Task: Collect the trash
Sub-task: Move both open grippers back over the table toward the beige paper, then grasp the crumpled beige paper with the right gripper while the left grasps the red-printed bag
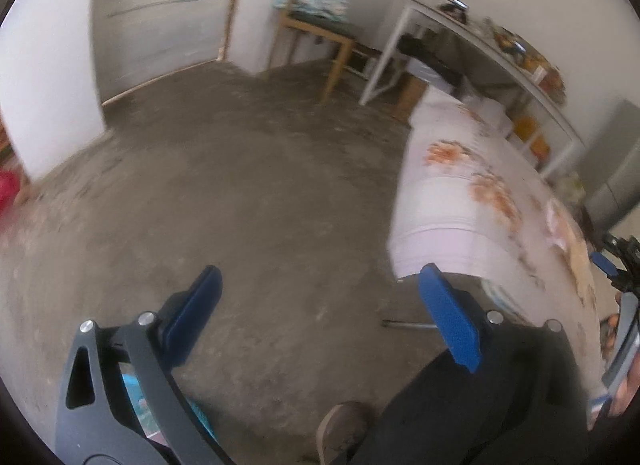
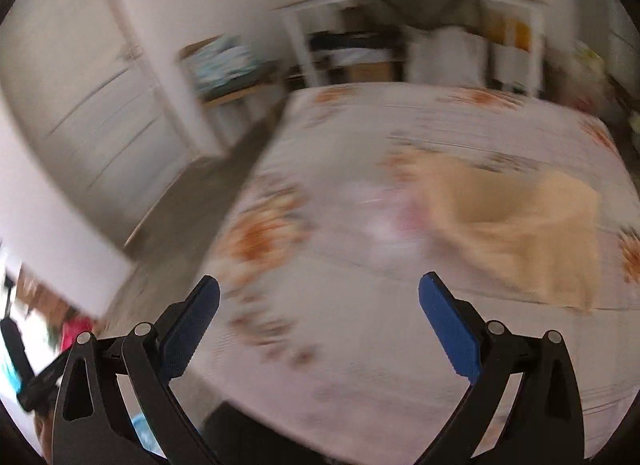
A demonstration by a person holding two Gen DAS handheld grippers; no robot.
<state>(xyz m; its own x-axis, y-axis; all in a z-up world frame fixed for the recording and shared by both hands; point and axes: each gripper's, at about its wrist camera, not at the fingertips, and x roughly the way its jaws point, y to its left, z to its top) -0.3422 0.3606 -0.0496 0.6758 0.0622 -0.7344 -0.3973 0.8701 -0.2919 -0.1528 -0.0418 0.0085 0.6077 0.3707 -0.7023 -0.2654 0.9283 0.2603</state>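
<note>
Two hand-held grippers spread wide and empty, one over the floor, one over the bed.

The left hand-held gripper (image 1: 320,305) hangs above bare concrete floor (image 1: 248,193), beside the bed's (image 1: 452,201) corner. The right hand-held gripper (image 2: 320,305) faces the floral bedsheet (image 2: 328,345), where a blurred pale pink-white scrap (image 2: 384,221) lies near the middle, just left of a tan cloth (image 2: 520,229); its long axis and heading cannot be told through the blur.
</note>
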